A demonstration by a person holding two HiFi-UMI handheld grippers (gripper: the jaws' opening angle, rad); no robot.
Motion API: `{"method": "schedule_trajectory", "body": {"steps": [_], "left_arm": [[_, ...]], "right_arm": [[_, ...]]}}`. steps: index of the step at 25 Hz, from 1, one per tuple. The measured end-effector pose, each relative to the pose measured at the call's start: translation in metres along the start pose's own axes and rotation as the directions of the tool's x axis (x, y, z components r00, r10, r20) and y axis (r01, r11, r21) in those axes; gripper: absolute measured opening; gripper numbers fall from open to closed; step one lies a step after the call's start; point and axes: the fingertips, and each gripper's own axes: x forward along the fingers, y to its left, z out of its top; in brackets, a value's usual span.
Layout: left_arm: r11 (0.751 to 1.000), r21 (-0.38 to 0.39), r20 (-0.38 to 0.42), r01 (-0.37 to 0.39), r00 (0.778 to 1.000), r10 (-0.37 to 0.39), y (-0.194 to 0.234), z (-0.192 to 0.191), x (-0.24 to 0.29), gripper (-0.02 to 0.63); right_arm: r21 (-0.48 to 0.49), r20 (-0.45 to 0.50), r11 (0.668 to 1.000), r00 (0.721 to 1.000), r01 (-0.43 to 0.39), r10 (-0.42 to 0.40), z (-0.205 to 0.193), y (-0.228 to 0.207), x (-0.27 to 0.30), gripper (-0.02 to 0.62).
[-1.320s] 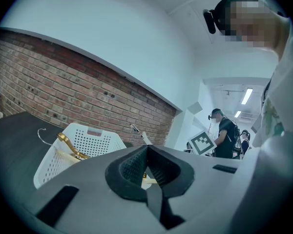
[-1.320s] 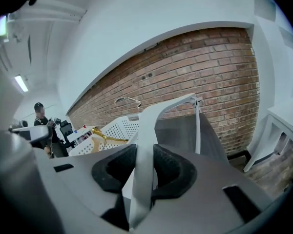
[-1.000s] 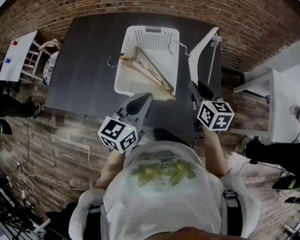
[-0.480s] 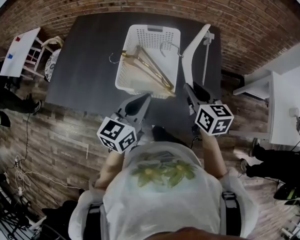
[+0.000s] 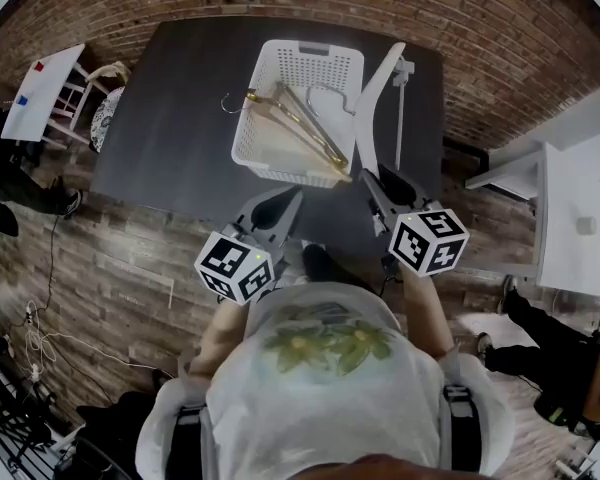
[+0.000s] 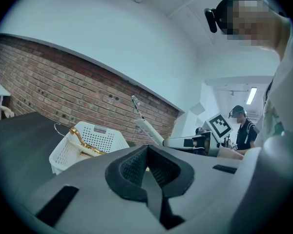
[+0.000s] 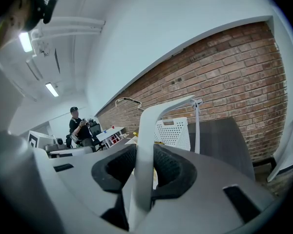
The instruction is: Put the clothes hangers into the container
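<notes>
The lower end of the white hanger [image 5: 370, 98] disappears between the jaws of the right gripper [image 5: 372, 180], so its full shape can't be seen from the head view. The gold hangers [image 5: 295, 128] overlap in the basket [image 5: 246, 118], and their number is unclear. In the left gripper view, the body of the left gripper [image 6: 147, 165] hides the basket's near side. In the right gripper view, the white hanger covers most of the basket. The people [image 7: 78, 126] in the background are too small to make out.
</notes>
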Motion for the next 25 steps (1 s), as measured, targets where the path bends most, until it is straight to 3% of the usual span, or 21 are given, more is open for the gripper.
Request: {"method": "schedule_trajectory", "body": {"steps": [25], "left_arm": [[0.998,-0.028,0.019,-0.063,0.998,0.064,0.003,-0.008,-0.022,0.028]], "right_arm": [[-0.018,-0.119,0.983,0.976,-0.184,0.181,-0.018,0.046,0.021,0.127]]}}
